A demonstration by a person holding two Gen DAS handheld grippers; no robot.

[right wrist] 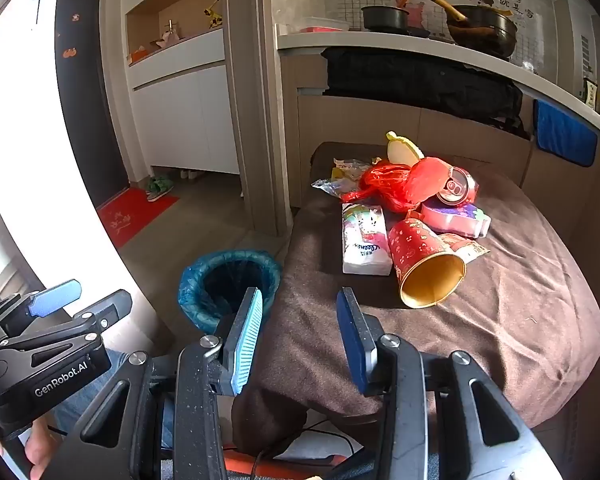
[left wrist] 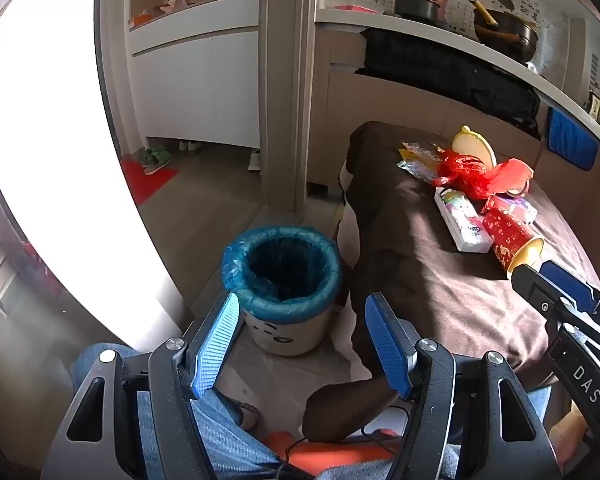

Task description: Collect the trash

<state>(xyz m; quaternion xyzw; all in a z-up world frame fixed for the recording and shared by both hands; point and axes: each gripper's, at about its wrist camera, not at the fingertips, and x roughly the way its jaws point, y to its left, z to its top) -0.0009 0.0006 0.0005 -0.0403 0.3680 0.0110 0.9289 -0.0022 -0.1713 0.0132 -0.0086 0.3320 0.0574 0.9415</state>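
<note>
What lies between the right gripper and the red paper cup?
Only bare brown blanket lies between the right gripper and the red paper cup, as the right wrist view shows.

Bin [left wrist: 282,276] interior dark — can [right wrist: 458,188] half buried.

Home kitchen: wok [right wrist: 482,30], shoes [right wrist: 159,188] by door.

Your left gripper [left wrist: 302,344] is held with its blue-padded fingers [left wrist: 216,344] spread wide and nothing between them. Your right gripper [right wrist: 300,340] sits at its 3 o'clock, jaws likewise parted and gripping nothing, both pointing toward 12 o'clock.
</note>
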